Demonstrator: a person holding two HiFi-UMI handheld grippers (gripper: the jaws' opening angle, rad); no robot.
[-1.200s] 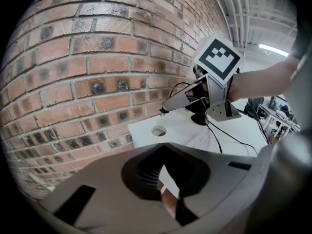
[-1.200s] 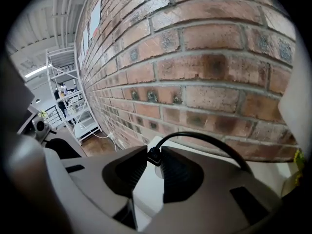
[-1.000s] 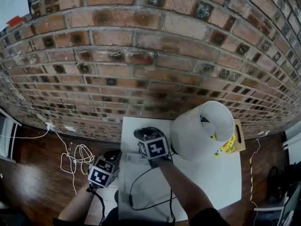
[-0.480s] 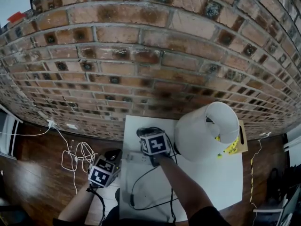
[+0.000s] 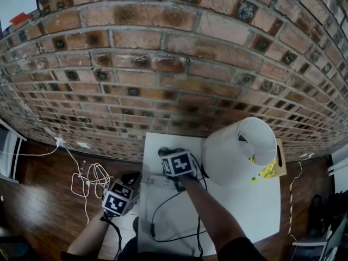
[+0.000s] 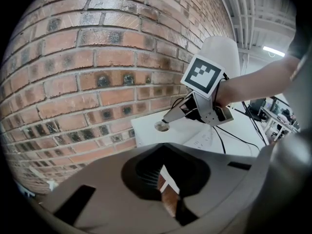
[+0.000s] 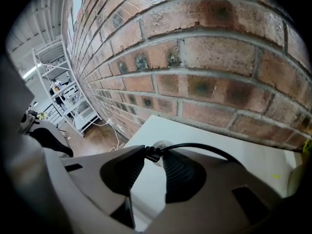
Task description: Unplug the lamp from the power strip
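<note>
I count two claws: my left claw (image 5: pixel 133 177) and my right claw (image 5: pixel 166 153), whose jaws have just been opening with one black cord (image 7: pixel 195 147) between them. Beside the right claw stands one lamp (image 5: pixel 236 151). Under this claw are one white table (image 5: pixel 250 216) and one power strip (image 5: pixel 156 181). Just ahead of it I see one small round disc (image 6: pixel 160 126) and one brick wall (image 5: pixel 163 64).
</note>
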